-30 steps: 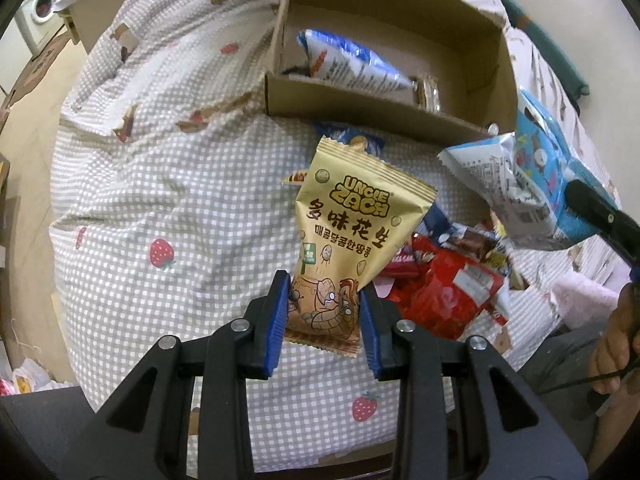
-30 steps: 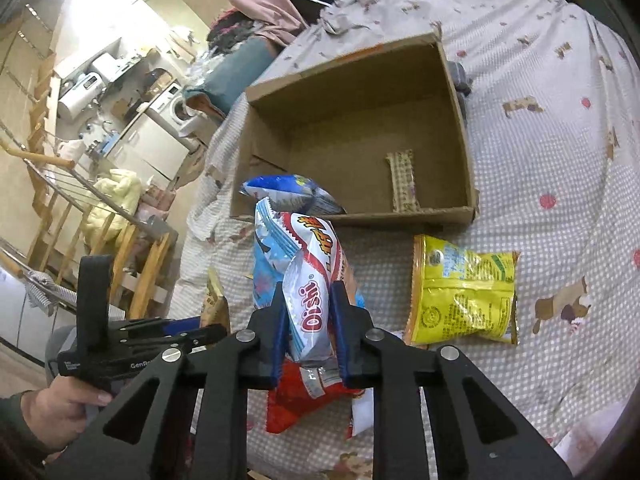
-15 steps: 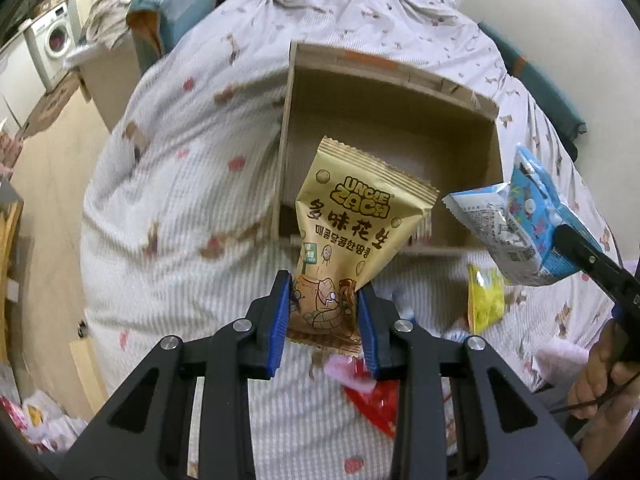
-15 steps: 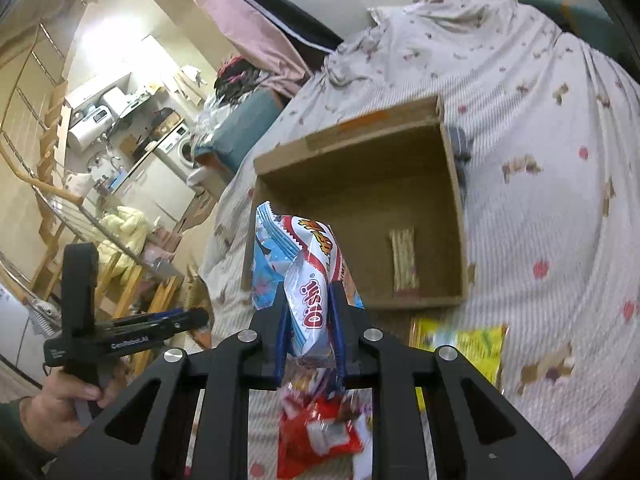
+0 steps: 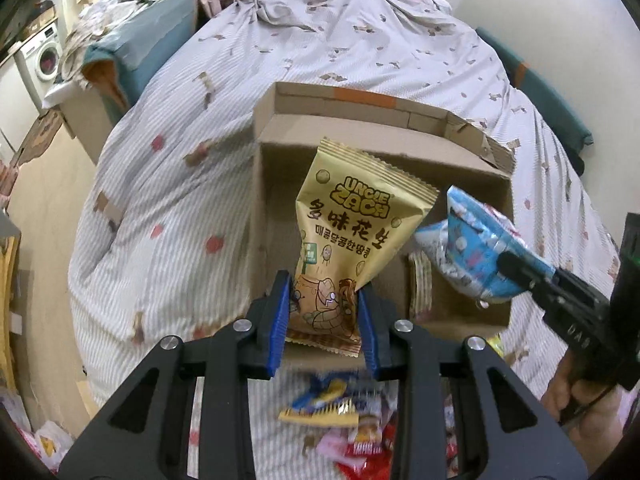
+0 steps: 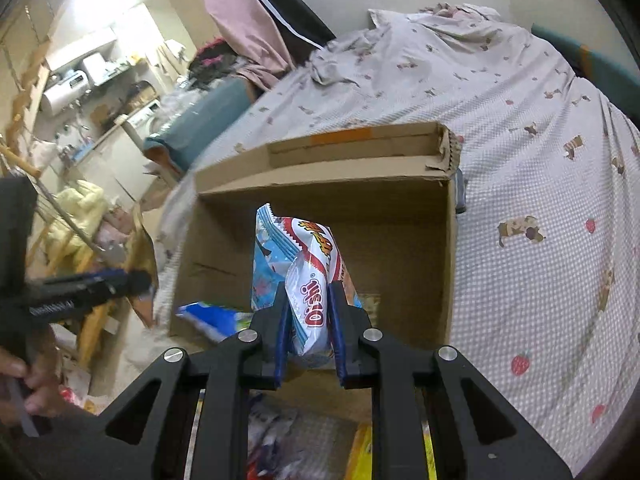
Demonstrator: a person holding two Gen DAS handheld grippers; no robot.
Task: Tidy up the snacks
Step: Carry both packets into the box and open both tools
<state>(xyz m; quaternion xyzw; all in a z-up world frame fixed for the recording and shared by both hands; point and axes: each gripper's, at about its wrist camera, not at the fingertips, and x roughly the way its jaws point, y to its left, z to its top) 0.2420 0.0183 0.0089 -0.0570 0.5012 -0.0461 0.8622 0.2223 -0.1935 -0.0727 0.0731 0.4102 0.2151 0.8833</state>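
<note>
My left gripper (image 5: 323,304) is shut on a gold Uncle Zach peanut bag (image 5: 348,236), held upright above the near side of an open cardboard box (image 5: 360,120) on the bed. My right gripper (image 6: 307,312) is shut on a blue and white Oishi snack bag (image 6: 308,264), held over the same box (image 6: 320,176). The right gripper with its bag (image 5: 476,252) shows at the right of the left wrist view. A blue snack bag (image 6: 208,316) and a small bar packet (image 5: 420,280) lie in the box.
A pile of loose snack packets (image 5: 352,432) lies on the bed in front of the box, with a yellow bag (image 6: 360,452) among them. The checked bedsheet (image 6: 540,200) spreads around. A floor with furniture and a washing machine (image 5: 44,56) lies to the left.
Both grippers have risen and moved forward with their bags, from above the snack pile to over the box. The box now fills the middle of both views.
</note>
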